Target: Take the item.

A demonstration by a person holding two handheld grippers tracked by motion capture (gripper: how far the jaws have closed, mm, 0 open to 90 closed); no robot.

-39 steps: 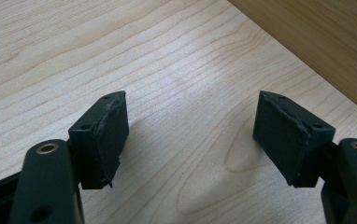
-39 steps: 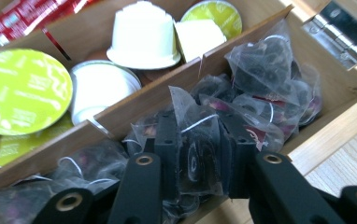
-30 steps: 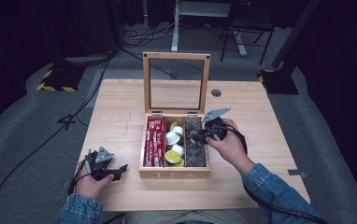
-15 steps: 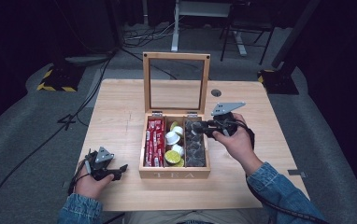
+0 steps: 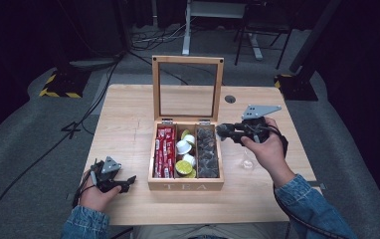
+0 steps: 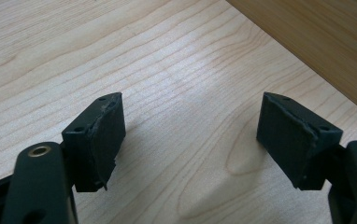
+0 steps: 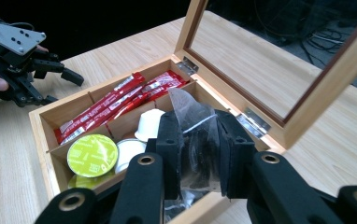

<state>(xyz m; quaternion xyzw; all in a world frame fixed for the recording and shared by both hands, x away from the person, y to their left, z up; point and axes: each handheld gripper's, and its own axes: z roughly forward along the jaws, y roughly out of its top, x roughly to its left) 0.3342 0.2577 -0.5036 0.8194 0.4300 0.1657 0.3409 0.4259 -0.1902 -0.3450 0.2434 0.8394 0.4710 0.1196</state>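
A wooden tea box stands open mid-table with its glass lid upright. It holds red sachets, white and green capsules and dark clear-wrapped packets. My right gripper hovers just above the box's right rim, shut on one clear packet of dark tea that sticks up between its pads. My left gripper lies on the table left of the box. Its jaws are open, have just widened slightly, and hold nothing.
The light wooden table has a round cable hole behind the box. A small clear object lies on the table under my right hand. Dark floor, cables and stands surround the table.
My right gripper has risen from the box's right compartment and drifted right with the packet in it. The left hand has stayed put.
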